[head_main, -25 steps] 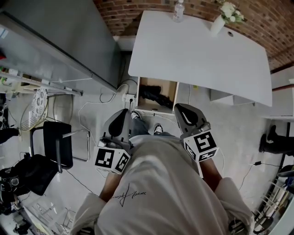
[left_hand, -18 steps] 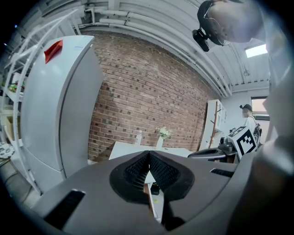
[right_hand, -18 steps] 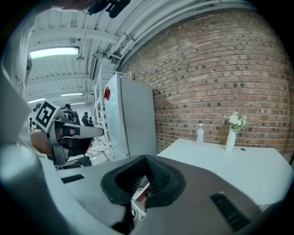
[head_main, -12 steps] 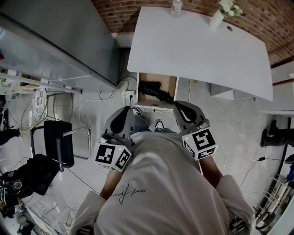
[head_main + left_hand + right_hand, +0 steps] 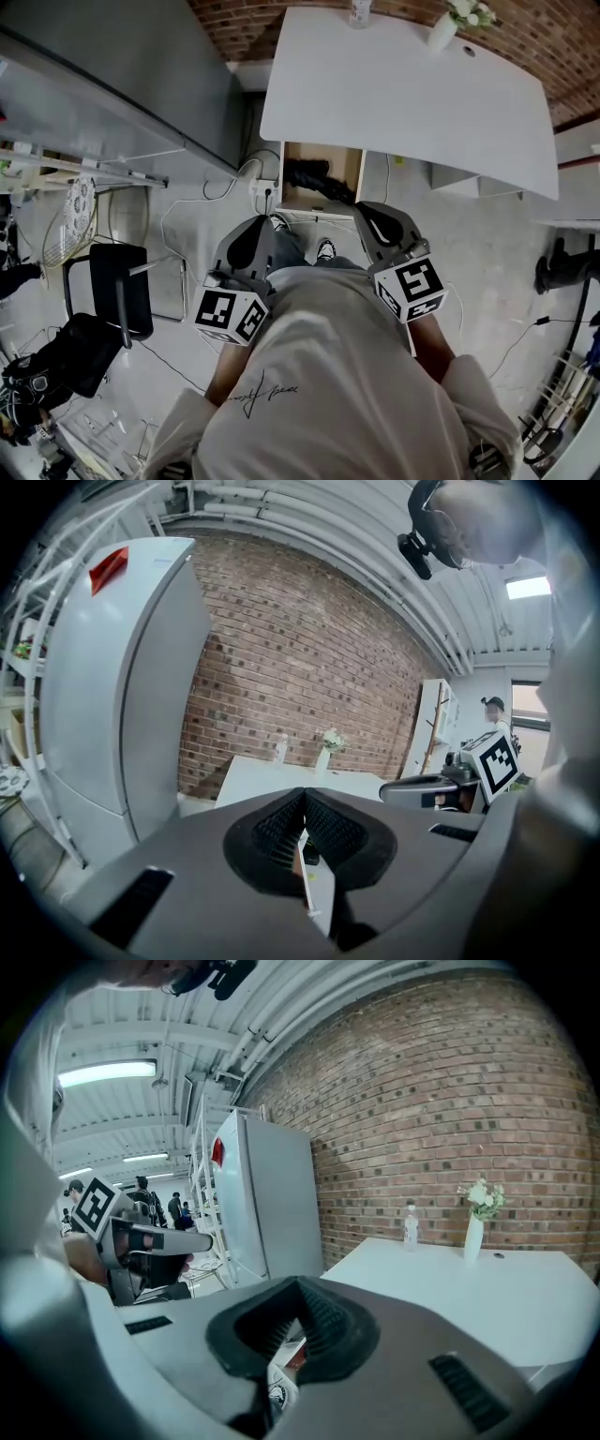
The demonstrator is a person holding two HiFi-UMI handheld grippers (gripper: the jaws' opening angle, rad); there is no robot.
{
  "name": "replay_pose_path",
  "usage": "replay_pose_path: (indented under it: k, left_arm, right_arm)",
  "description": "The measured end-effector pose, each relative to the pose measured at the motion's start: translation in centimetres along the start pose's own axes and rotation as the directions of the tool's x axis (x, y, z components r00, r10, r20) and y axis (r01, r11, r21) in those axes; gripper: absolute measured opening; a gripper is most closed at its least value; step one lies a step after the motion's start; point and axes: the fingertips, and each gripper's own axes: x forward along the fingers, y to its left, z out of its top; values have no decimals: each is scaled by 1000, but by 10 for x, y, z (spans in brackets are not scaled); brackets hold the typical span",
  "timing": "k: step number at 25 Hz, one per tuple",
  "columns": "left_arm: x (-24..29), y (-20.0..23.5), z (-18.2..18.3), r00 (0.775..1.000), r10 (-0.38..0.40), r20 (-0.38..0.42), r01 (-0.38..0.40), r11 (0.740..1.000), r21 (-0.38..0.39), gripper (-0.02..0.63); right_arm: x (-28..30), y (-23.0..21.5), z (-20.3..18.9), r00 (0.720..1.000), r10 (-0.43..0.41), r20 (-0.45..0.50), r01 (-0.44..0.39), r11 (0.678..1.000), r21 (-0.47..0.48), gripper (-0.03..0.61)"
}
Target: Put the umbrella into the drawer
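1. While the person stands facing the white table (image 5: 403, 89), the drawer (image 5: 347, 178) under its near edge hangs pulled out toward them, its wooden inside open to the head view
2. The umbrella (image 5: 309, 176), dark and folded, lies inside that drawer, stretched from the left wall toward the right; neither tool touches it
3. The left gripper (image 5: 302, 799) has its jaws pressed together, the ribbed pads meeting at the tip with nothing pinched between them
4. The right gripper (image 5: 300, 1286) is likewise closed tight on nothing, its pads meeting in a point
5. Both tools are held side by side in front of the person's torso, apart from the drawer and pointing toward the table, each with its marker cube nearest the body
6. At the far end of the table a vase of white flowers (image 5: 448, 26) and a clear bottle (image 5: 359, 11) stand near each other by the brick wall (image 5: 281, 19)
7. A grey fridge (image 5: 122, 686) stands left of the table, and a black chair (image 5: 117, 295) sits on the floor further left
8. A white power strip (image 5: 262, 192) with trailing cables lies on the floor just beside the drawer's left side
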Motion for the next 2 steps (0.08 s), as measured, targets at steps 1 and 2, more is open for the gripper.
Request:
replay_pose_path:
  k: [1,2]
  left_arm:
    - [0,0,-1,1000,-3,-2,3,1000,-5,15]
    - [-1,0,-3,1000,-6,-5,6,1000,-10,15]
  right_arm:
    - [0,1,-1,1000,-1,-3,1,1000,0,17]
    - [0,1,-2,1000,-2,-5,2,1000,-1,17]
